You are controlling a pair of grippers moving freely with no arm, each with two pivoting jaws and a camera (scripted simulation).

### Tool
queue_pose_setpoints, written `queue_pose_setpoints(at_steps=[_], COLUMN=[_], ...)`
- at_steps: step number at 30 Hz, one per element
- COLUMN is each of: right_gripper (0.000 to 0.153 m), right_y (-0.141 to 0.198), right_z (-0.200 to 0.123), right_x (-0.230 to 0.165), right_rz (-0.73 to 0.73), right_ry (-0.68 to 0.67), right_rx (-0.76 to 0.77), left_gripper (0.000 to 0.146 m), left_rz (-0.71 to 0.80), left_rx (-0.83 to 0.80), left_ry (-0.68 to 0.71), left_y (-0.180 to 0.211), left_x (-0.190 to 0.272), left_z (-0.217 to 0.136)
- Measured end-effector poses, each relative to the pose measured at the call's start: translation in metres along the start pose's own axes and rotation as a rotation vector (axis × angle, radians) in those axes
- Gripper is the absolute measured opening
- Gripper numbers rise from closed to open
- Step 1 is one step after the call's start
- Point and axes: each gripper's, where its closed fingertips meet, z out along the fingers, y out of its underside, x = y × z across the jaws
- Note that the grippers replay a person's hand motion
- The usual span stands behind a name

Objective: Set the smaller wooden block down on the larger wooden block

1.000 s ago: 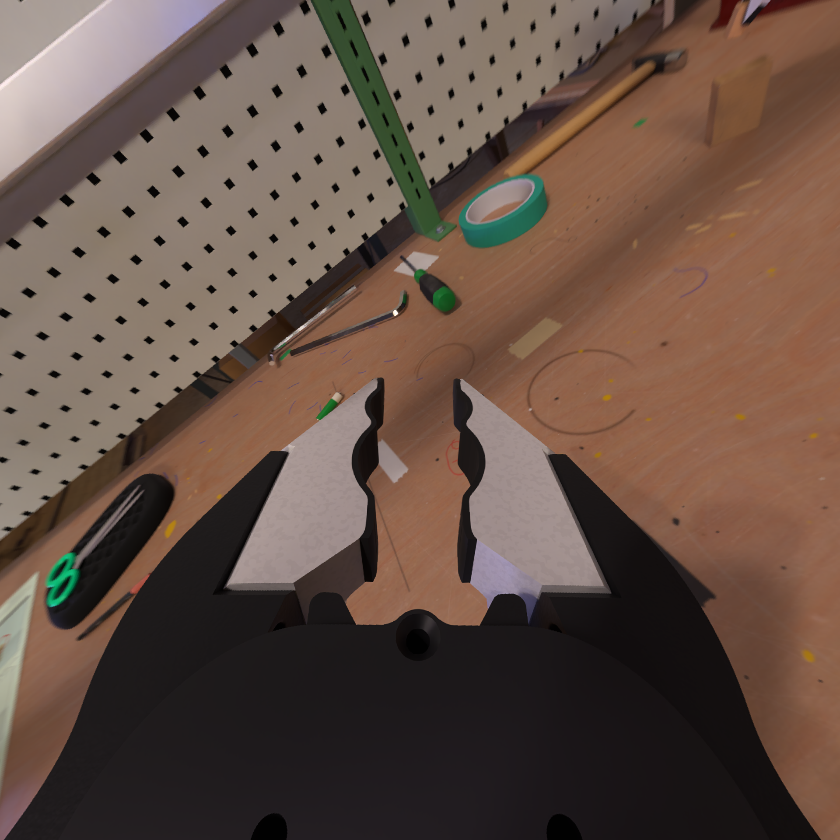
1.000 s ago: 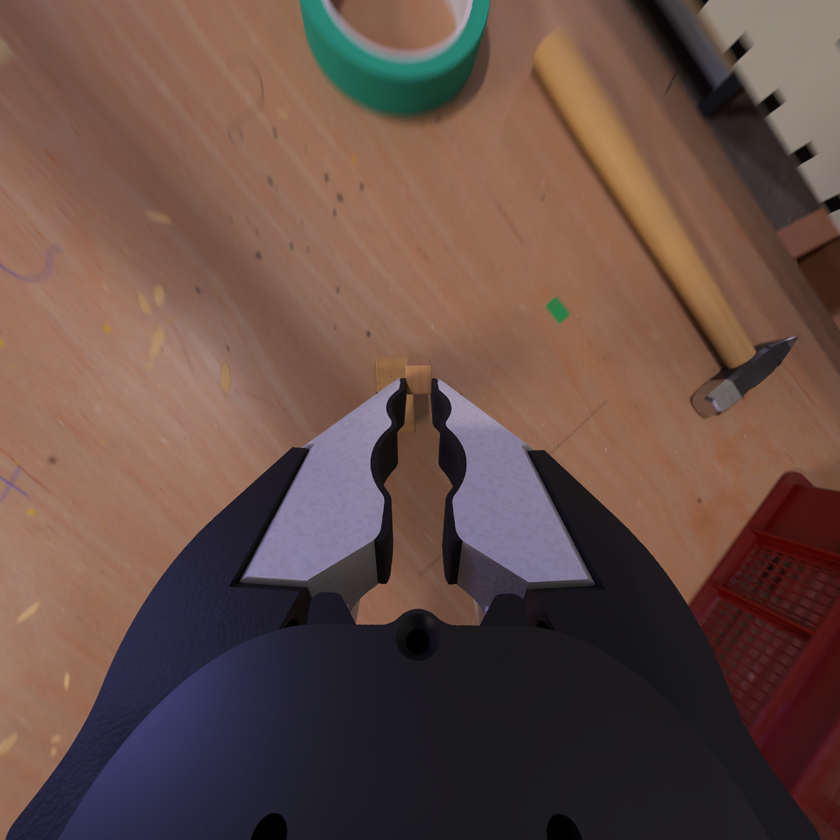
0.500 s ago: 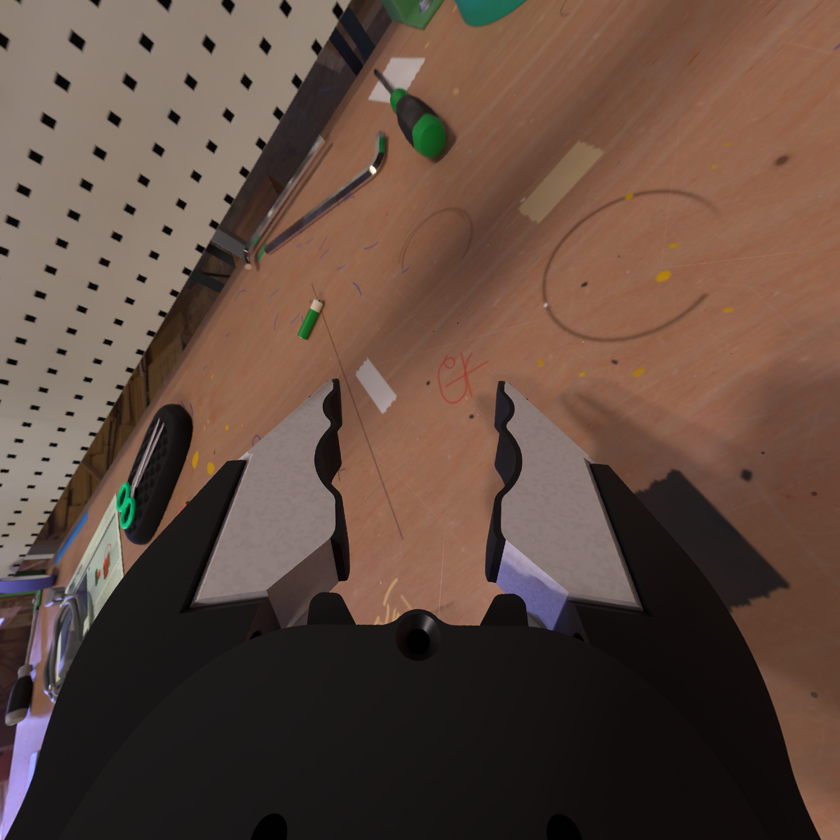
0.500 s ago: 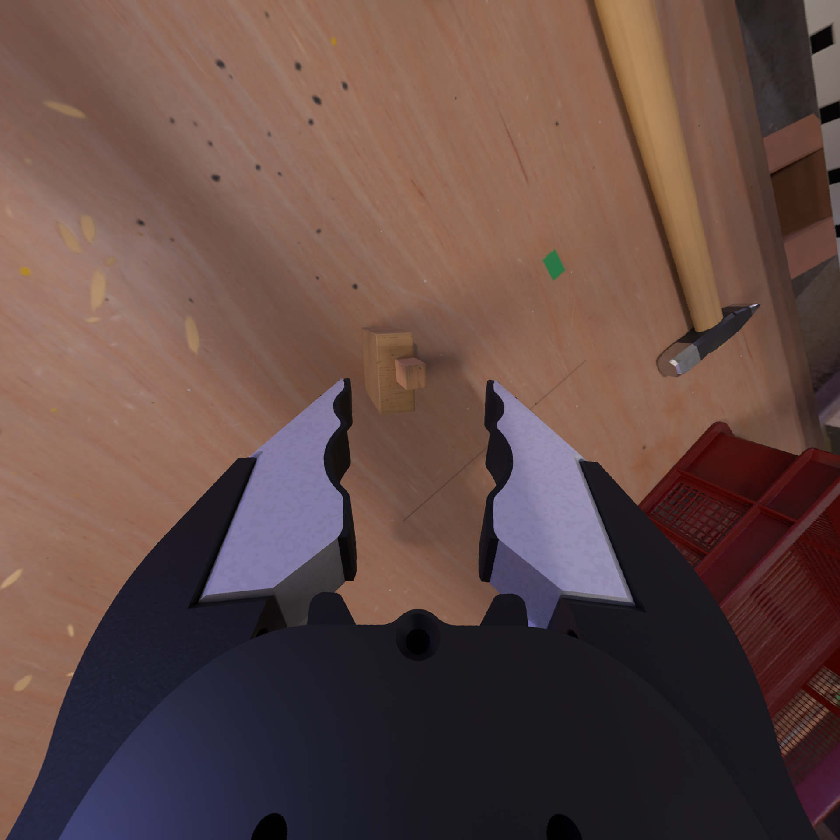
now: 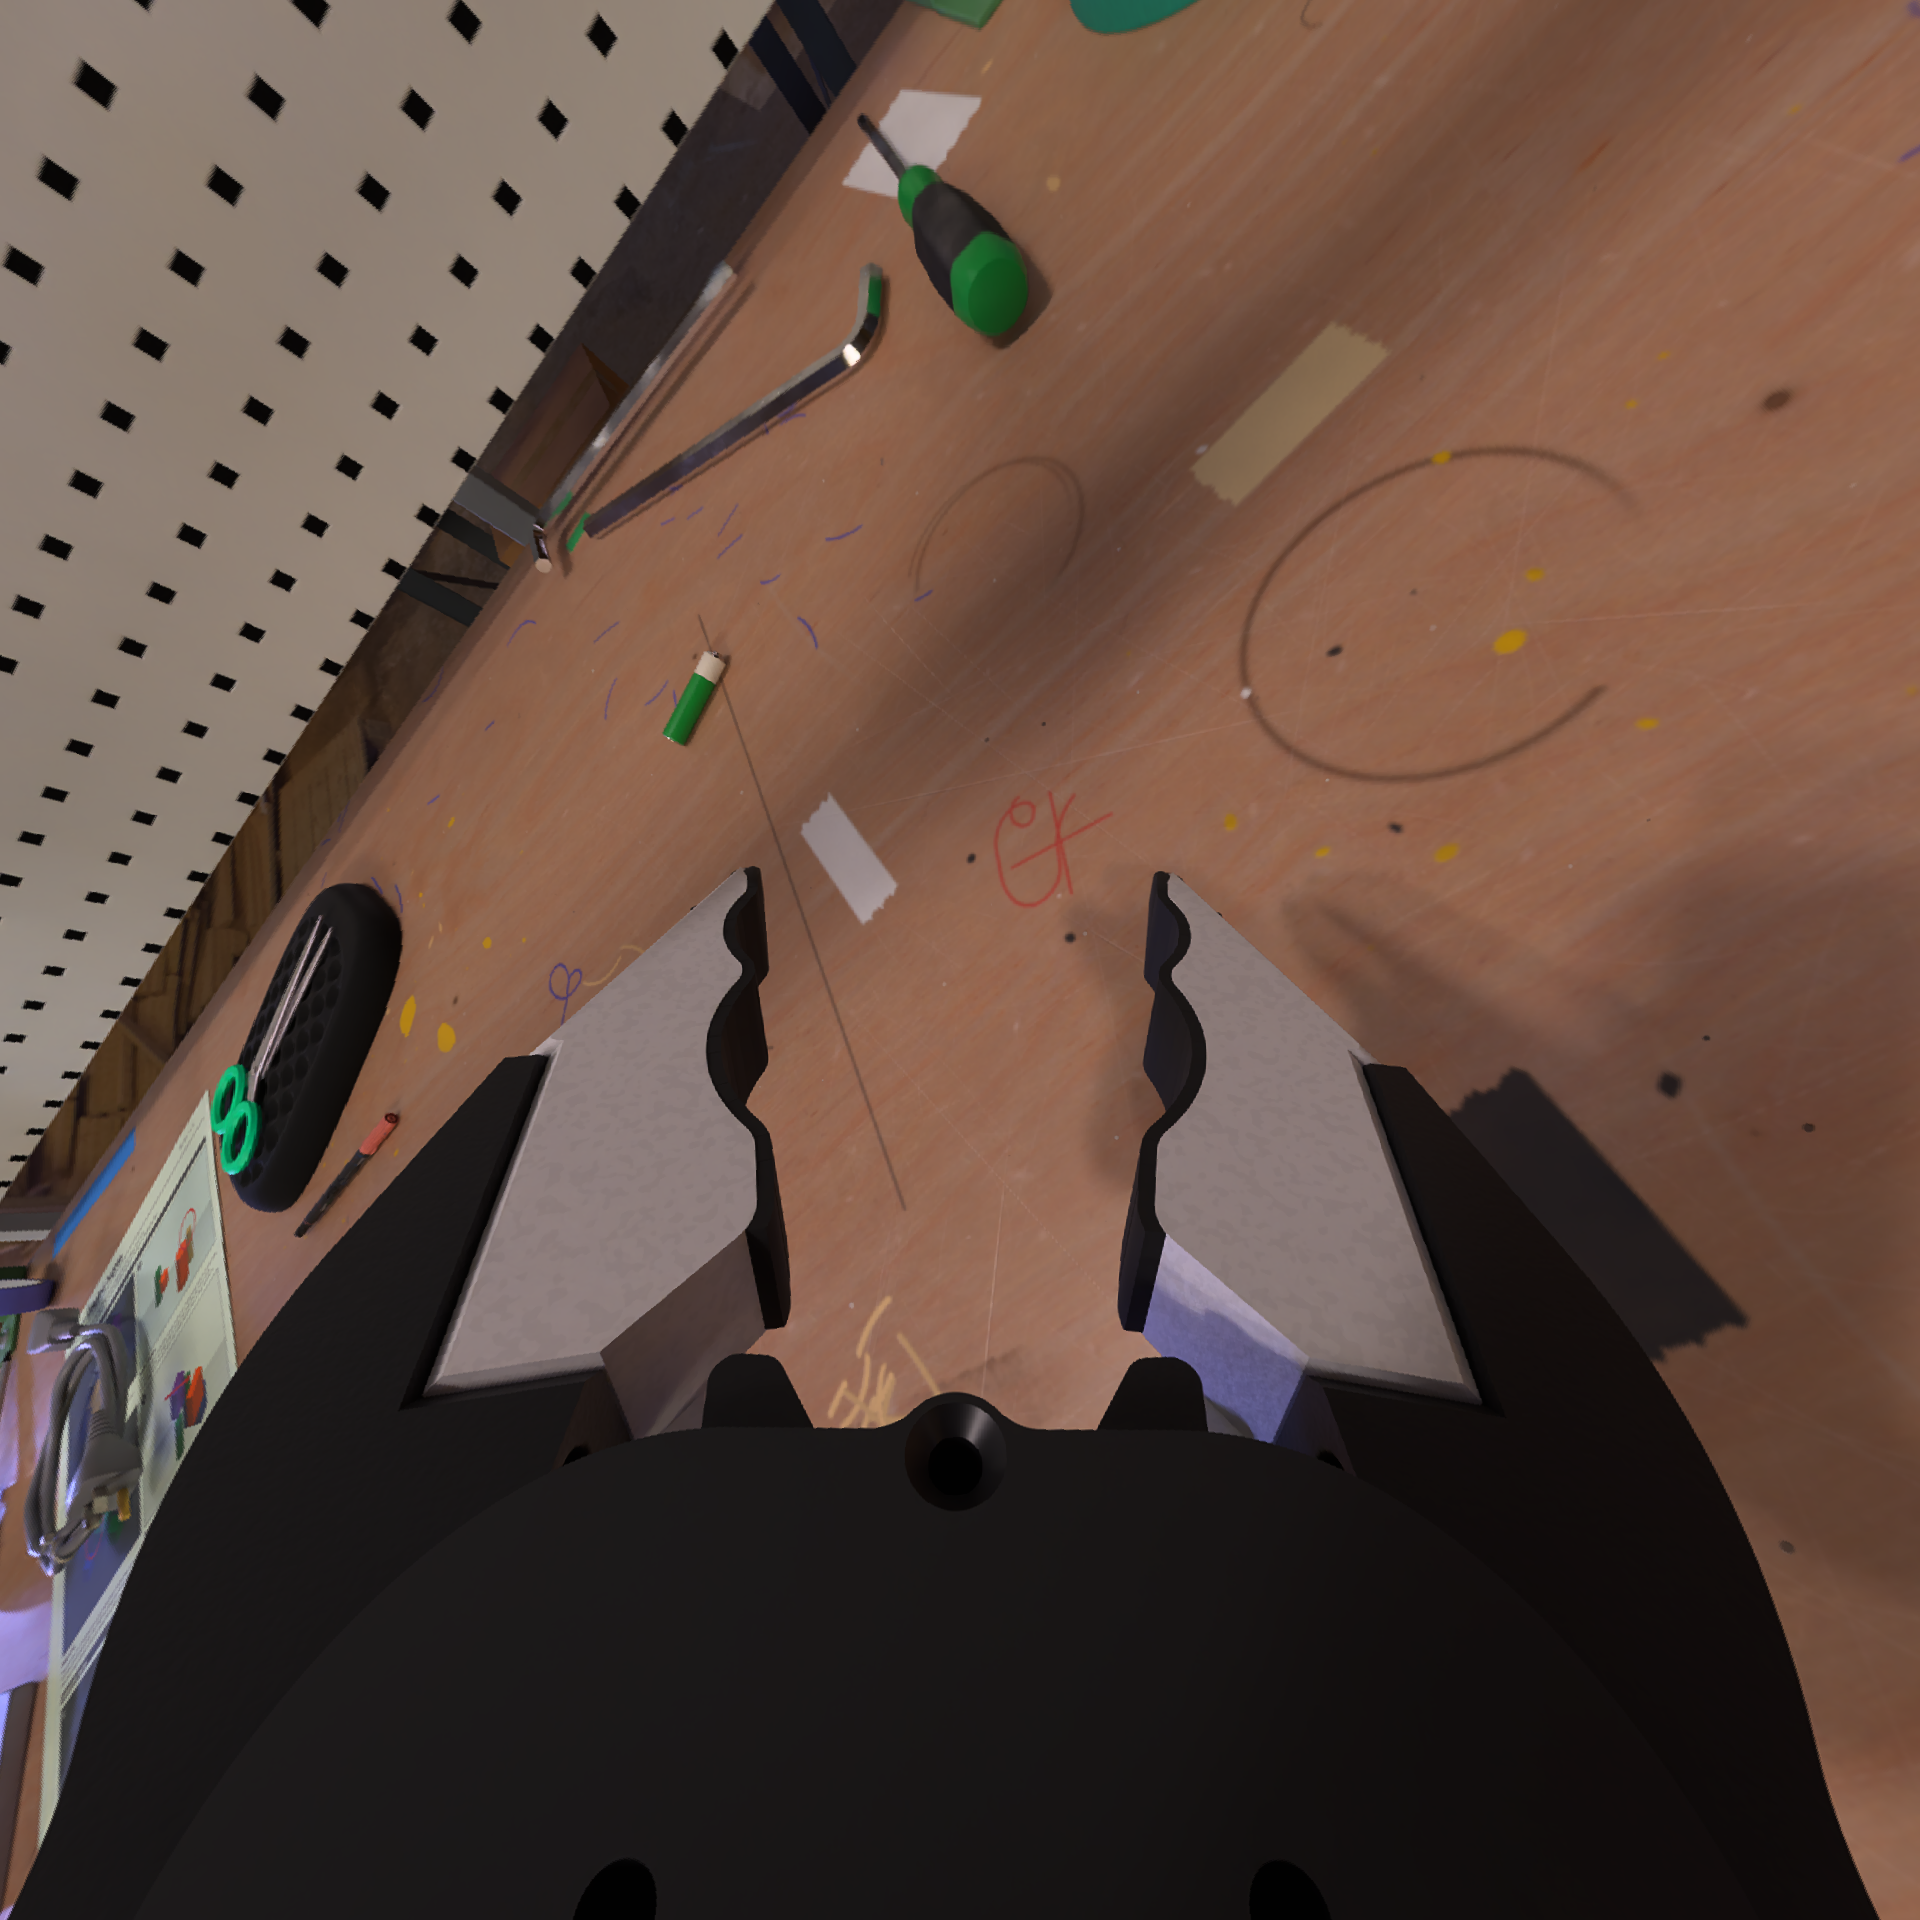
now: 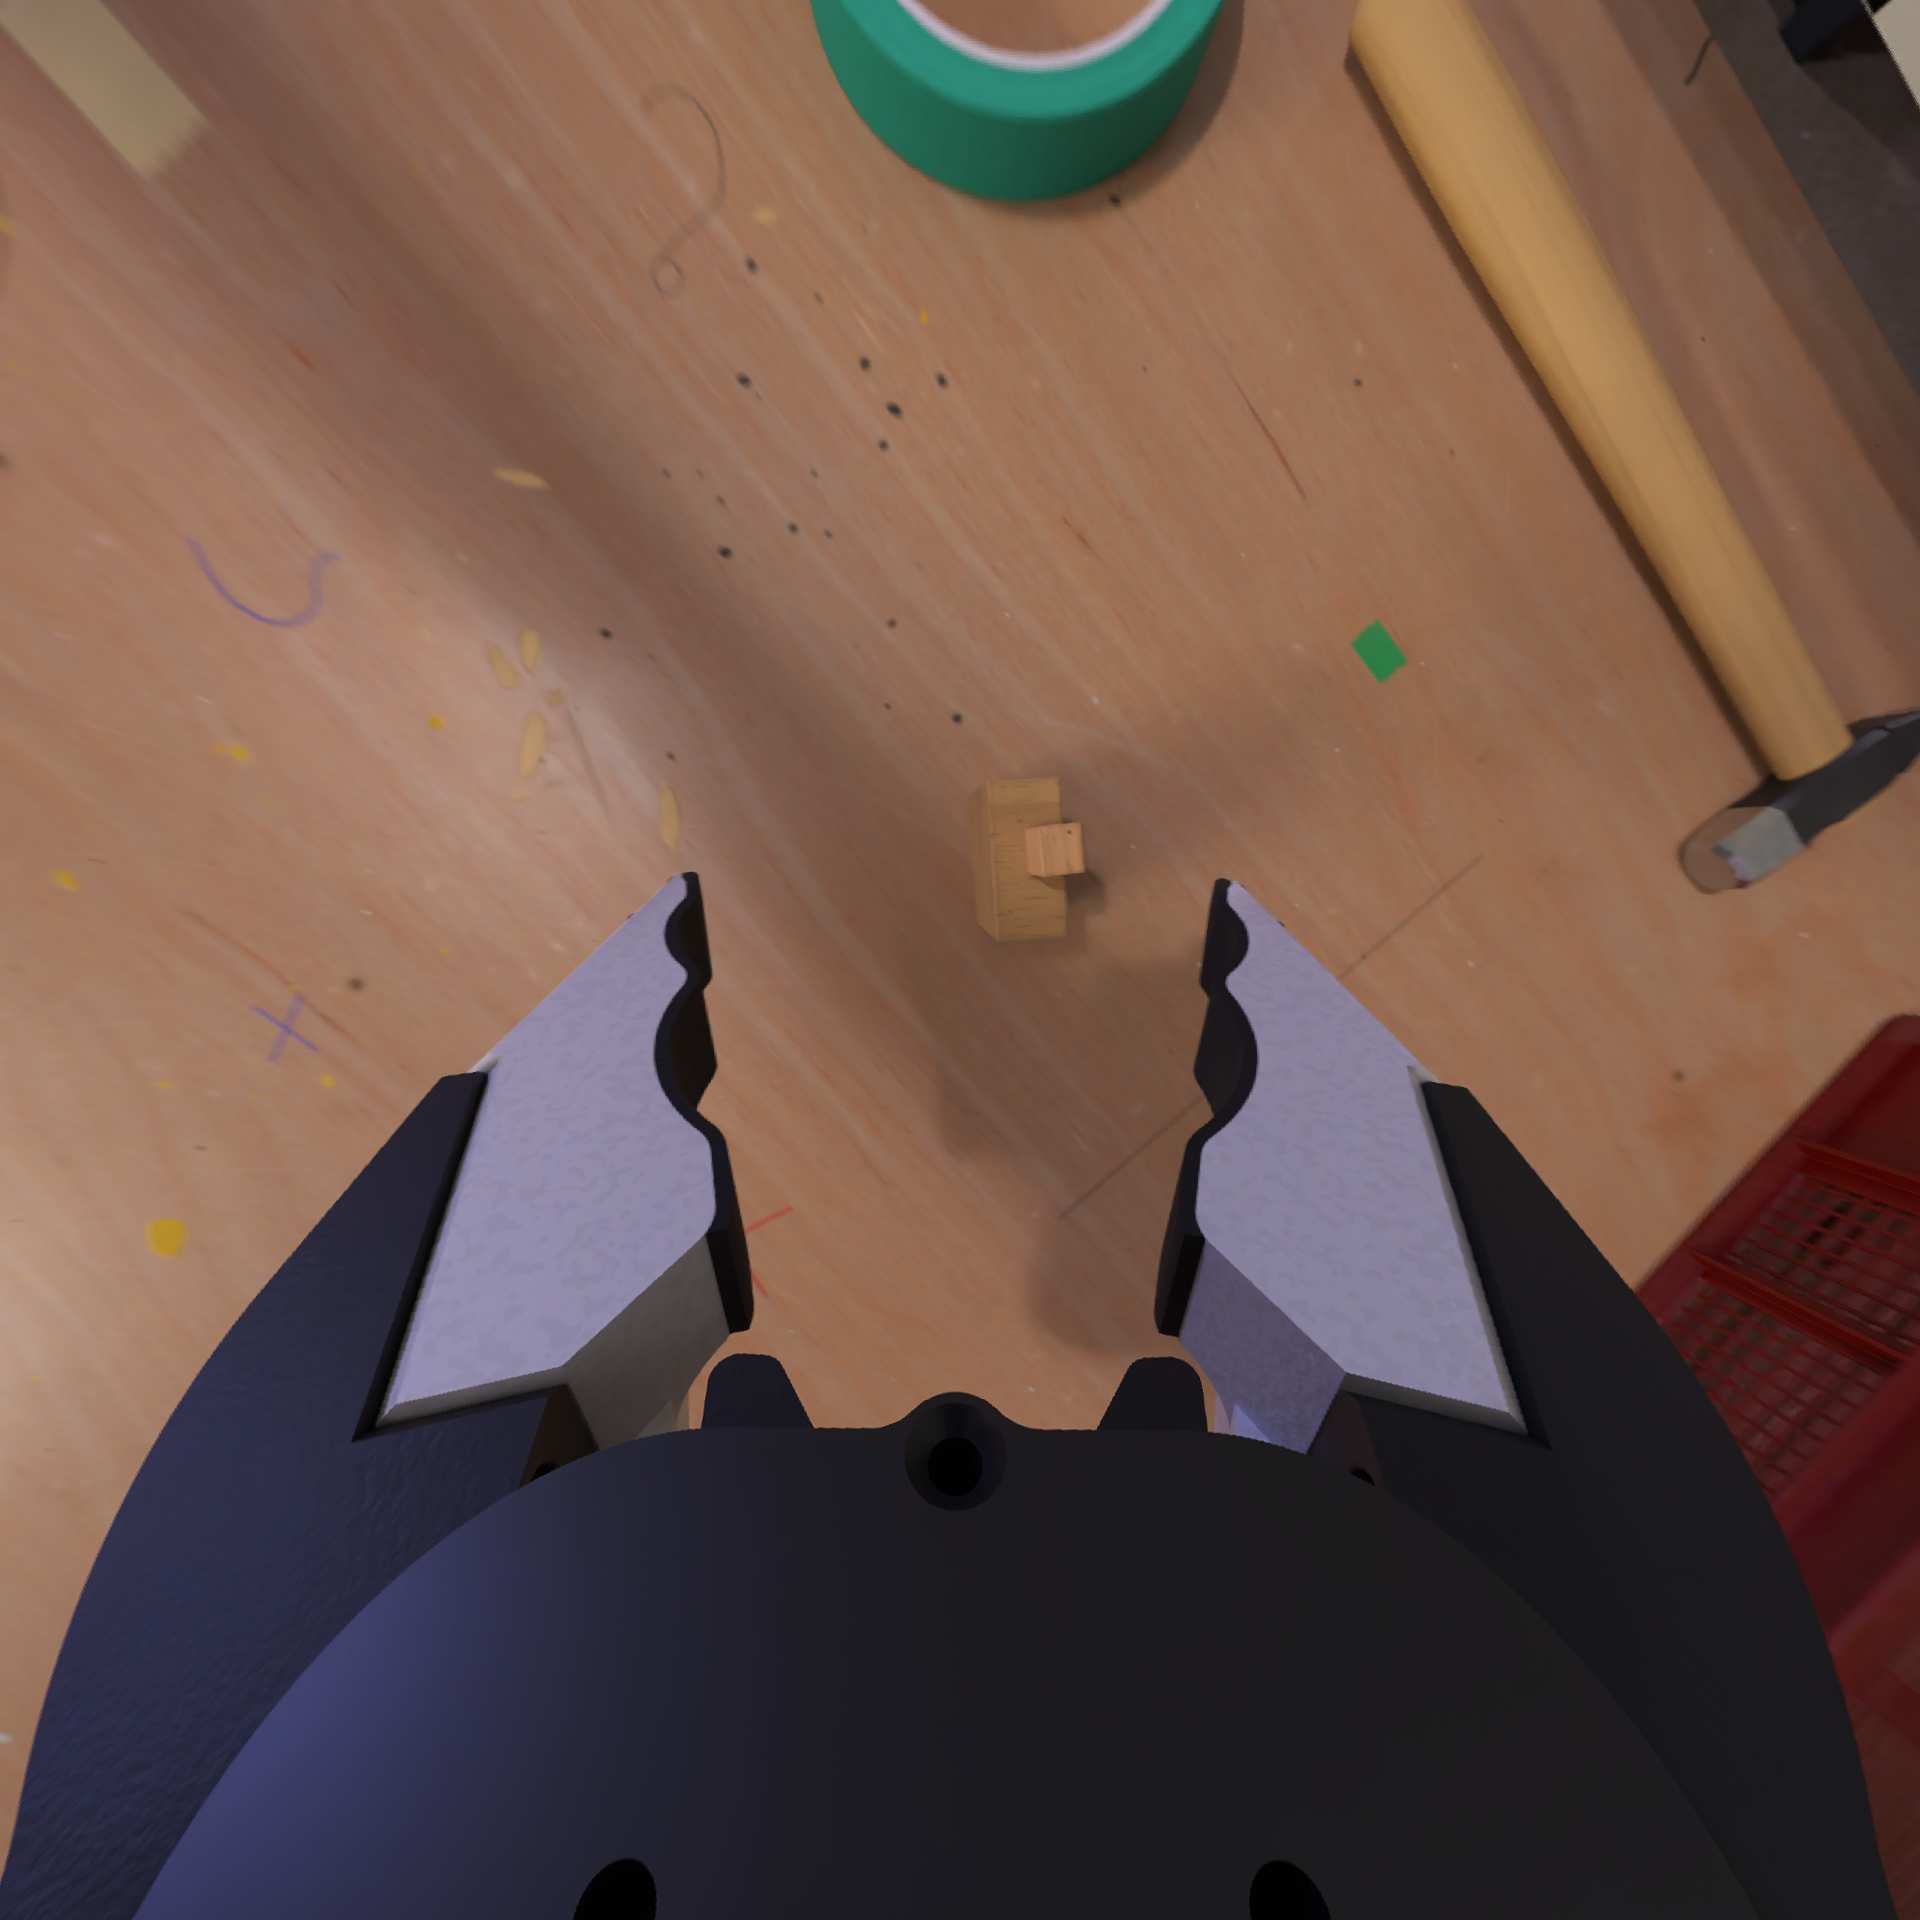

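Note:
In the right wrist view the smaller wooden block [image 6: 1052, 849] rests on top of the larger, paler wooden block [image 6: 1013, 891], toward its right edge, on the wooden bench. My right gripper [image 6: 954, 881] is open and empty, high above the two blocks, which show between its fingertips. My left gripper [image 5: 954, 878] is open and empty over bare bench; neither block shows in the left wrist view.
A green tape roll [image 6: 1013, 99] and a wooden-handled hammer [image 6: 1579, 343] lie beyond the blocks; a red crate [image 6: 1829, 1278] sits at right. The left wrist view shows a green screwdriver [image 5: 961, 244], a hex key [image 5: 748, 426], a black scissors case [image 5: 312, 1039] and a pegboard wall [image 5: 260, 312].
My right gripper let go of the smaller block, opened wide and rose away from the stacked blocks. My left gripper opened wider and tilted down toward the bench.

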Motion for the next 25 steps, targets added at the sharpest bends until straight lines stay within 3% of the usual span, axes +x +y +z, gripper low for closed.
queue_pose_setpoints(at_steps=[3, 7, 12, 19, 25], right_gripper=[0.106, 0.108, 0.105, 0.104, 0.096], right_y=[-0.005, -0.012, 0.012, 0.072, 0.114], right_z=[-0.012, -0.037, -0.060, -0.047, -0.019], right_x=[0.000, 0.013, 0.023, 0.005, -0.010], right_rz=[0.061, 0.154, 0.200, 0.290, 0.361], right_ry=[-0.039, 0.008, 0.118, 0.113, 0.088], right_rx=[0.100, 0.264, 0.283, 0.211, 0.124], left_gripper=[0.076, 0.072, 0.068, 0.081, 0.094], left_rz=[-0.013, -0.068, -0.125, -0.233, -0.404], left_rx=[0.023, 0.082, 0.097, -0.085, -0.240], left_ry=[-0.003, -0.061, -0.185, -0.303, -0.262], left_y=[-0.005, -0.017, -0.009, 0.080, 0.176], left_x=[-0.007, -0.037, -0.101, -0.199, -0.238], left_z=[-0.009, -0.032, -0.067, -0.093, -0.087])
